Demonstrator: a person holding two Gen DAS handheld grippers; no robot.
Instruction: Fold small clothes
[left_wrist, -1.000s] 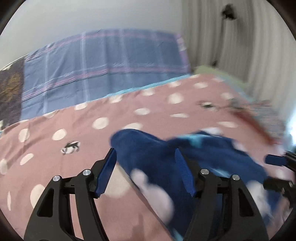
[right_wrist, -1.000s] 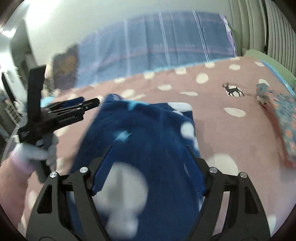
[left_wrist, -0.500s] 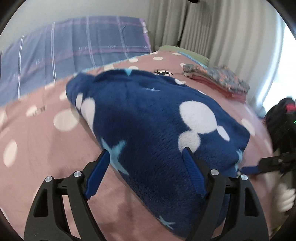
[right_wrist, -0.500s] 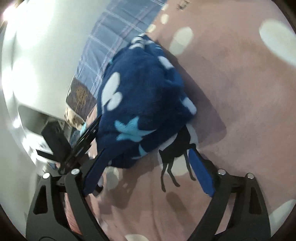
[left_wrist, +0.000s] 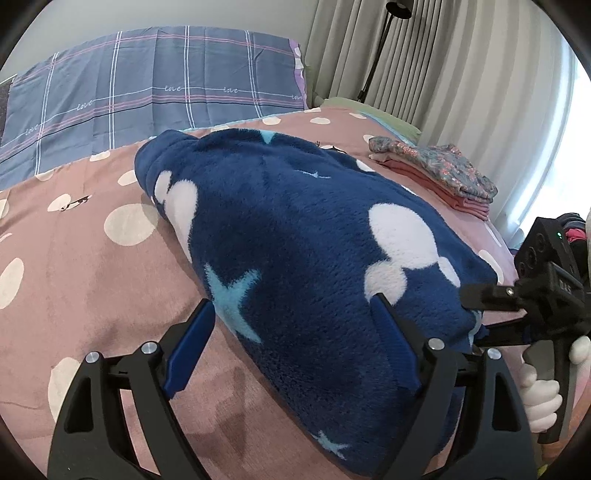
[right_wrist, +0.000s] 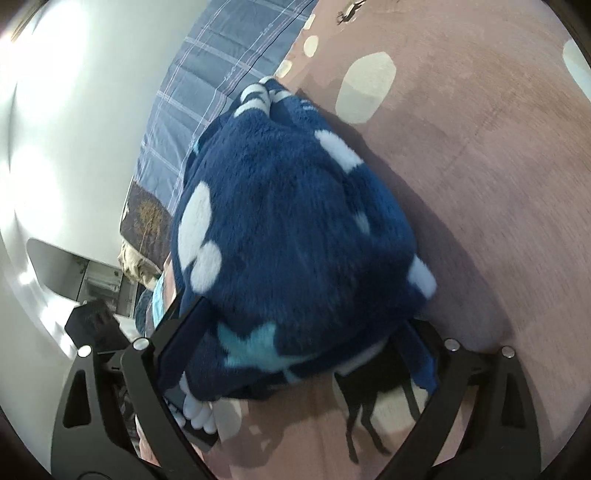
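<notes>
On the pink bedspread with pale dots (left_wrist: 92, 280) lies the thick navy fleece garment with white blobs and light-blue stars (left_wrist: 295, 240), folded into a plump bundle across the middle of the bed. Half a second ago it lay in much the same spot; now our left view has drawn closer and the bundle fills more of the frame, sharp rather than blurred. A second ago the garment was a loose, smeared shape between the tools.

Our left tool (left_wrist: 291, 347) stands with its blue-padded fingers (left_wrist: 188, 343) spread wide; the right-hand finger presses against the near edge of the fleece while the other hangs over bare bedspread, gripping nothing. Our right tool (left_wrist: 476, 317) shows at the right edge of the left view, its two black fingers set close together at the bundle's corner, one above the fabric edge and one below, so it looks clamped on the fleece. From its own camera, the right tool (right_wrist: 295, 354) has the bundle bulging between its fingers, nearer than half a second ago, and the dark deer print (right_wrist: 373, 402) on the bedspread is now partly covered by the fleece.

Behind the bundle the blue plaid pillowcase (left_wrist: 147, 92) leans at the head of the bed, and a stack of folded floral and pink clothes (left_wrist: 439, 173) sits well apart near the grey curtain (left_wrist: 443, 74).
</notes>
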